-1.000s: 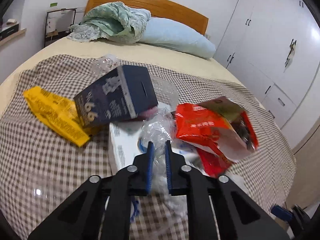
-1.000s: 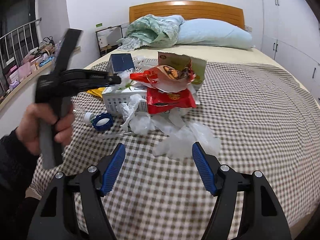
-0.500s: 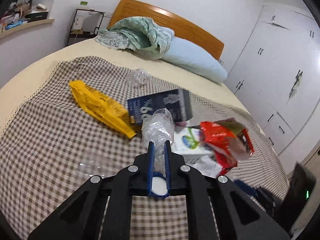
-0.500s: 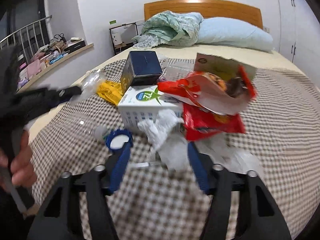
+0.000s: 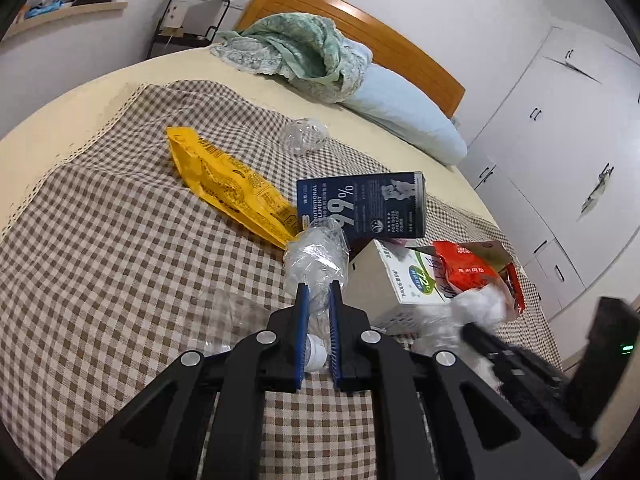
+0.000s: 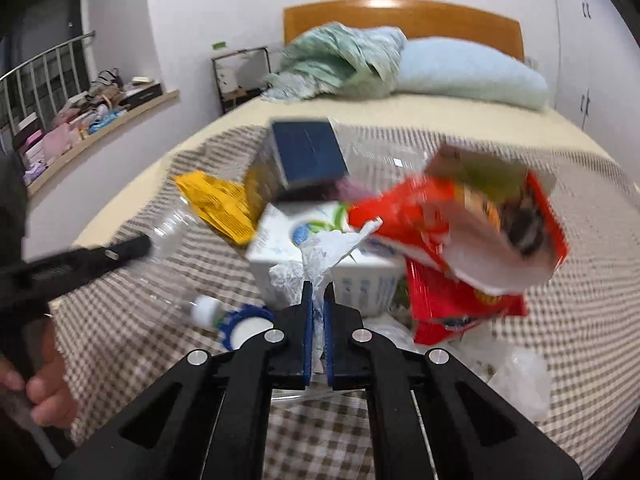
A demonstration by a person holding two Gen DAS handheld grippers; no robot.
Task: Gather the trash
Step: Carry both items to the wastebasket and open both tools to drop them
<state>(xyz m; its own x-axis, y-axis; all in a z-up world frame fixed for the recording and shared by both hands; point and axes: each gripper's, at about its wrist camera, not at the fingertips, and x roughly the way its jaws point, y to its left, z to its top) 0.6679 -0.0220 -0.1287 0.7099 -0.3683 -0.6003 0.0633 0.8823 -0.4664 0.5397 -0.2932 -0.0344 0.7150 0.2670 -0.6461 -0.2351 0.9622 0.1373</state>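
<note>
My left gripper (image 5: 318, 294) is shut on a crushed clear plastic bottle (image 5: 316, 256), whose white cap (image 5: 314, 356) sits between the blue pads; it hangs above the checked cloth (image 5: 120, 280). In the right wrist view the same bottle (image 6: 172, 220) shows at the left. My right gripper (image 6: 318, 292) has its jaws closing, the pads pressing on a crumpled white plastic wrapper (image 6: 324, 248) in front of the white box (image 6: 360, 276). A red snack bag (image 6: 460, 220) lies right of it.
A yellow packet (image 5: 232, 188), a dark blue box (image 5: 360, 208) and a clear crumpled cup (image 5: 304, 140) lie on the bed. A second clear bottle (image 6: 206, 306) and a blue ring cap (image 6: 248, 320) lie near the right gripper. Pillow (image 6: 472, 72) and wardrobe (image 5: 560, 140) behind.
The right gripper moved in toward the pile and closed from wide open onto the white wrapper. The left gripper carried the bottle leftward, away from the pile.
</note>
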